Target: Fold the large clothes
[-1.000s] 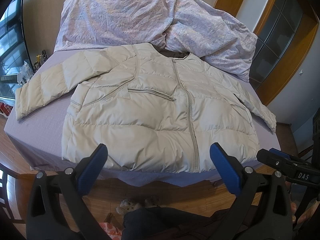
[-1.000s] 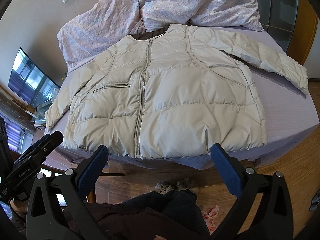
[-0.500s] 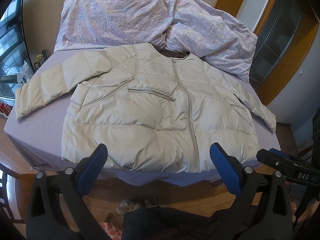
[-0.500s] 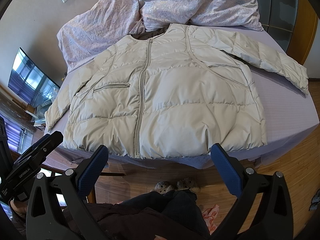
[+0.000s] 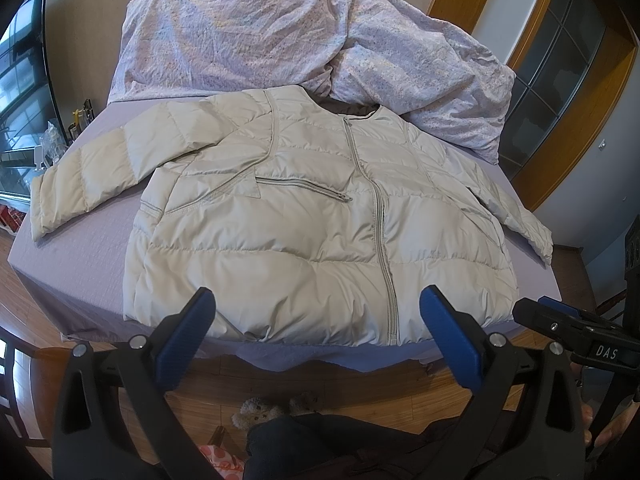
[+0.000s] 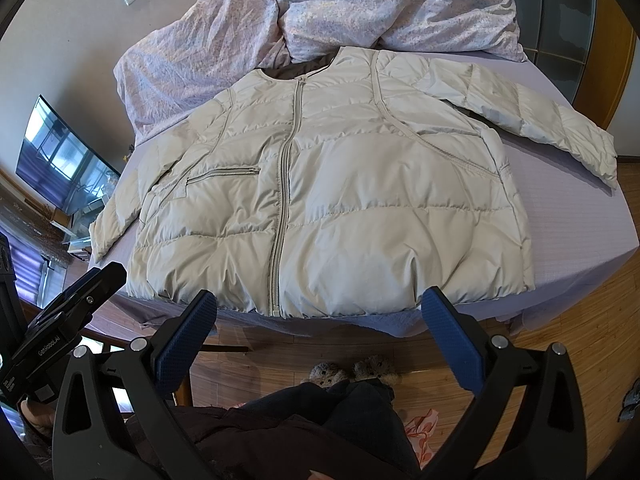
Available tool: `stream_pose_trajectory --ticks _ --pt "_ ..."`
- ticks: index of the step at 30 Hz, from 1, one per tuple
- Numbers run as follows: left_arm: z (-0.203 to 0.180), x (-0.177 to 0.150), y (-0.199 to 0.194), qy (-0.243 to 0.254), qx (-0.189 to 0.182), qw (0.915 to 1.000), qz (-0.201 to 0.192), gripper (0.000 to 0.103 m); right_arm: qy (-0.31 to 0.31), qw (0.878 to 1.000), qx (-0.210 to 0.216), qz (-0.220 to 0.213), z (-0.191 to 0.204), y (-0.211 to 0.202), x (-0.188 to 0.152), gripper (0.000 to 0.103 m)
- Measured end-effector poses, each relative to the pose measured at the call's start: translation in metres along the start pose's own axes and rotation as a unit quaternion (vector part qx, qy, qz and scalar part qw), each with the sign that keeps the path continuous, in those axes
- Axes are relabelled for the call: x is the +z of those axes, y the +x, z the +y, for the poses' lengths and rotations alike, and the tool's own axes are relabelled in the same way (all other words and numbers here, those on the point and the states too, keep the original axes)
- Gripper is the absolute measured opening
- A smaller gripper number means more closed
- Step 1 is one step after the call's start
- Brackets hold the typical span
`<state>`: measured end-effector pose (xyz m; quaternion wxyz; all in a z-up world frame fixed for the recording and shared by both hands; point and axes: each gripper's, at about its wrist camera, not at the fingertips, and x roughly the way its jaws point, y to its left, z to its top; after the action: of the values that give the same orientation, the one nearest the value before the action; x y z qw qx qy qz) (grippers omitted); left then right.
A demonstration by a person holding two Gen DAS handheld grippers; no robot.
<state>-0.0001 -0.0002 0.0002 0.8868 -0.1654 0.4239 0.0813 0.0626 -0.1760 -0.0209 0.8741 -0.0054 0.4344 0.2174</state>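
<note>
Nothing has moved since a second ago: the puffy jacket lies just as it did, and both my grippers hang in the same spots as before. It is spread flat on the bed, front side up and zipped shut, with its bottom edge right at the near edge of the bed. One sleeve sticks out to my left and the other sleeve sticks out to my right. A crumpled flowery blanket is piled past the collar and touches the top of the jacket. My left gripper floats in front of the bottom edge with its jaws wide open and nothing in them. My right gripper does the same on its side, jaws wide open and empty too. Neither one touches the jacket. So I think the folding has not started yet. No part is folded over, and both sleeves are out. All of the job is left: the sleeves need to go in over the body, and then the body needs to be folded up. Below me I can see the wood floor and fuzzy slippers.
</note>
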Motion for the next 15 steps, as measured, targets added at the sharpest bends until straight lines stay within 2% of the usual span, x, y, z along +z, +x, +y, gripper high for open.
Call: stream_pose_trajectory --ticks 15 --pt "0.0 0.0 0.0 0.0 0.0 1.0 0.0 0.101 0.002 1.0 0.001 0.0 -0.0004 0.0003 0.0022 0.102"
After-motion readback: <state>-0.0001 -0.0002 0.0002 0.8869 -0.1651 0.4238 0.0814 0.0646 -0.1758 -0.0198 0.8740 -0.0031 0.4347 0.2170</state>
